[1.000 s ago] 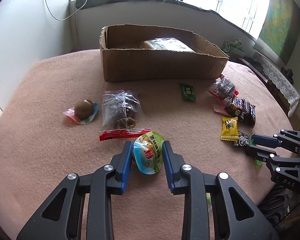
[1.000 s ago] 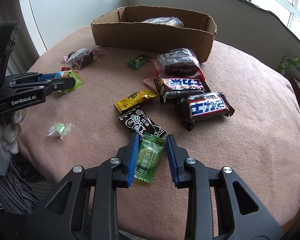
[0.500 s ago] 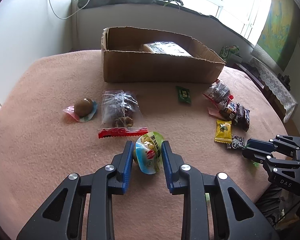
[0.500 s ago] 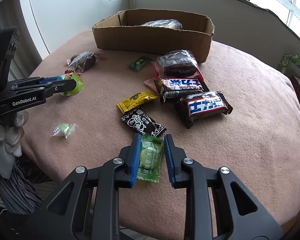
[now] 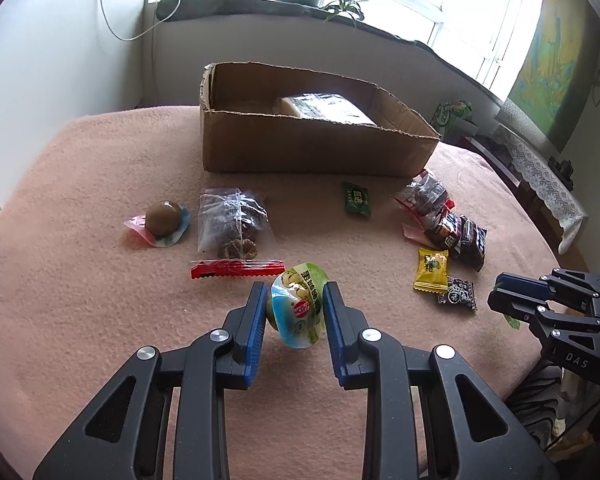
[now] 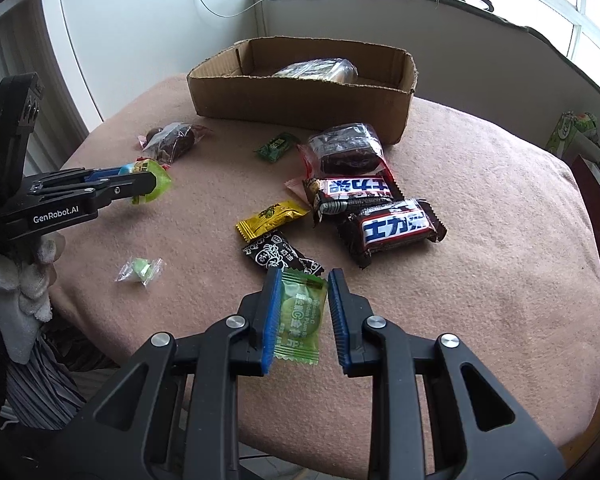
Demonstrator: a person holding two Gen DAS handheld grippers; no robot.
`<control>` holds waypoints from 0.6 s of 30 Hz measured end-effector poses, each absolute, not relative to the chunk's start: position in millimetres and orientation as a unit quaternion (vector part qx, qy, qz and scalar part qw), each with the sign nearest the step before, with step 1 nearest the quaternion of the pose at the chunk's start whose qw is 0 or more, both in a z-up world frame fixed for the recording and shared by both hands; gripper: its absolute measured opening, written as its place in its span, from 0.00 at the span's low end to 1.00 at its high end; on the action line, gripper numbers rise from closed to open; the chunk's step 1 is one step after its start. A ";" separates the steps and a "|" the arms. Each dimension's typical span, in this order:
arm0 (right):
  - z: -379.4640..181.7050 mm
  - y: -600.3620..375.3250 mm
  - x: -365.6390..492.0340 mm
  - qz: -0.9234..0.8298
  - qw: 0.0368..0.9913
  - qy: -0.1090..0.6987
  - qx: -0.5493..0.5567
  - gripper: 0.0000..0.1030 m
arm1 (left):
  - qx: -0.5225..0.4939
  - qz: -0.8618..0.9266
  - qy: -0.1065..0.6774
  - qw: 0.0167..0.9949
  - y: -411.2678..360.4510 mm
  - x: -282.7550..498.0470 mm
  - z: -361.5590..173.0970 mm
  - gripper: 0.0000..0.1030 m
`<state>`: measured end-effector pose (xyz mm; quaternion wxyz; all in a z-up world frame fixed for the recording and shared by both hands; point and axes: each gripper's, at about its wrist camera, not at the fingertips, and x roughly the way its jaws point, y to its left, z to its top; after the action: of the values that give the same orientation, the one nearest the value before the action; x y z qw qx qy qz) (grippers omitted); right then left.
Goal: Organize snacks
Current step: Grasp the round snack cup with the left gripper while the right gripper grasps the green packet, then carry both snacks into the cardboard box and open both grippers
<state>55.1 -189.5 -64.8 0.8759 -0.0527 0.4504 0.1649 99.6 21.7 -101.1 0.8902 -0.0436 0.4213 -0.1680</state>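
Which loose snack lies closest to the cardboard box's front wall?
The dark-green candy, lying alone just before the cardboard box; the yellow candy and black candy lie much farther back.

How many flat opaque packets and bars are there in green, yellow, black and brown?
Green: 2, light green packet in the right gripper, dark green packet near the cardboard box.
Yellow: 1, yellow packet.
Black: 1, black packet.
Brown: 2, far chocolate bar, near chocolate bar.
Total: 6.

Left tongs (image 5: 295, 312) lifted jelly cup (image 5: 298, 308), right tongs (image 6: 303, 316) lifted green candy (image 6: 300, 320)
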 end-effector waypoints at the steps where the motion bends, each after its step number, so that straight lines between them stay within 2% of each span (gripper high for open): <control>1: -62.6 -189.7 55.2 0.165 0.877 0.448 -0.053 0.24 | -0.044 -0.169 0.419 0.891 21.9 99.4 -99.6 0.26; 18: -5.8 -190.1 98.6 0.178 0.901 0.392 -0.049 0.24 | -0.065 -0.179 0.379 0.906 22.0 119.6 -53.6 0.26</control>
<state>98.6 -190.1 -5.8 0.9012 -0.0494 0.3920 0.1782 119.6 22.0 -53.6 0.9058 -0.0647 0.3786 -0.1788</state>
